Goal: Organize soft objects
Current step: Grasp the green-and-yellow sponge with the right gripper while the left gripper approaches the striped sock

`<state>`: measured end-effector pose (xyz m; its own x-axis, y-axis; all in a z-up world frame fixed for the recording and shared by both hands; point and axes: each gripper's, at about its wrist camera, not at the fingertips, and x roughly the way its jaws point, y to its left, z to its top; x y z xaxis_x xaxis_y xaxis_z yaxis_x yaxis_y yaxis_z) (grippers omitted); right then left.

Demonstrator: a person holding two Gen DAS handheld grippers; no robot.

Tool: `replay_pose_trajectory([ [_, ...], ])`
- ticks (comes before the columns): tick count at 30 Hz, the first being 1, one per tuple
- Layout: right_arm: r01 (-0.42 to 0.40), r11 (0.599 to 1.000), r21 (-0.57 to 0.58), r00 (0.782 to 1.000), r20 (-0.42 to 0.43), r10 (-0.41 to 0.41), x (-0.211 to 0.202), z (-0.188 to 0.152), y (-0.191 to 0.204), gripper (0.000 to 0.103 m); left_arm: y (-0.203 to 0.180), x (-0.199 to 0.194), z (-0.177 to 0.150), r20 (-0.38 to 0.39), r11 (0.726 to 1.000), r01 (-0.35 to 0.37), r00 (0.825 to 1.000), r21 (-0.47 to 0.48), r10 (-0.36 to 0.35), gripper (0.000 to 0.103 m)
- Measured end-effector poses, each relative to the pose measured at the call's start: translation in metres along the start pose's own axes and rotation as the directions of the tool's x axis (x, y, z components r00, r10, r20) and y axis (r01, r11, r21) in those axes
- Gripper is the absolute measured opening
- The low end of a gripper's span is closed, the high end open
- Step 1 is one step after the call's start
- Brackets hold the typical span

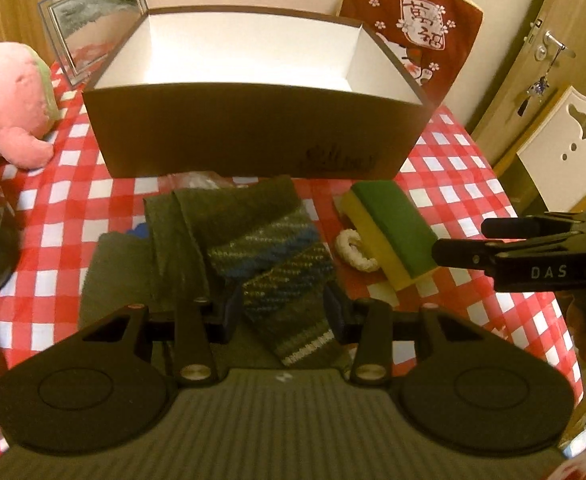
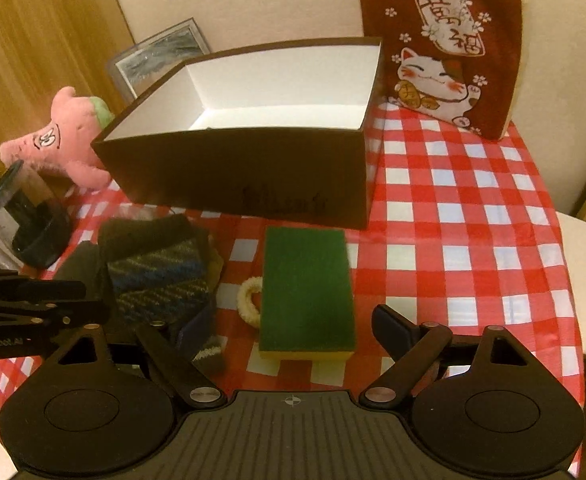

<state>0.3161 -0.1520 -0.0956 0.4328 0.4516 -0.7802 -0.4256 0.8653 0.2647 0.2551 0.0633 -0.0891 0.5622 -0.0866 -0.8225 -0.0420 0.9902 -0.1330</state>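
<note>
A brown box (image 1: 253, 136) with a white inside stands open at the back of the table; it also shows in the right wrist view (image 2: 253, 168). In front of it lies a pile of dark striped socks (image 1: 265, 248), also seen in the right wrist view (image 2: 157, 272). My left gripper (image 1: 283, 308) has its jaws on both sides of a sock, touching it. A green and yellow sponge (image 2: 307, 292) and a white hair tie (image 2: 249, 296) lie between the grippers. My right gripper (image 2: 293, 328) is open and empty, just short of the sponge.
A pink plush toy (image 1: 9, 96) sits at the left. A red cat cushion (image 2: 449, 48) leans on the wall at the back right. A glass jar (image 2: 29, 224) stands at the left edge. A picture frame (image 1: 93, 20) stands behind the box. A red checked cloth (image 2: 453, 220) covers the table.
</note>
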Motion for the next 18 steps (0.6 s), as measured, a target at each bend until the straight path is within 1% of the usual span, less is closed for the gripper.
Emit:
replay_pose_trajectory([
  [8, -0.001, 1.000, -0.013, 0.999, -0.046, 0.000, 0.026, 0.000, -0.003, 0.087, 0.000, 0.020, -0.003, -0.043, 1.000, -0.002, 0.999, -0.017, 0.002, 0.041],
  [18, 0.016, 0.999, -0.033, 0.997, -0.081, -0.018, 0.068, 0.007, -0.010, 0.085, 0.006, 0.031, 0.000, -0.053, 0.999, -0.019, 0.998, -0.037, 0.017, 0.041],
])
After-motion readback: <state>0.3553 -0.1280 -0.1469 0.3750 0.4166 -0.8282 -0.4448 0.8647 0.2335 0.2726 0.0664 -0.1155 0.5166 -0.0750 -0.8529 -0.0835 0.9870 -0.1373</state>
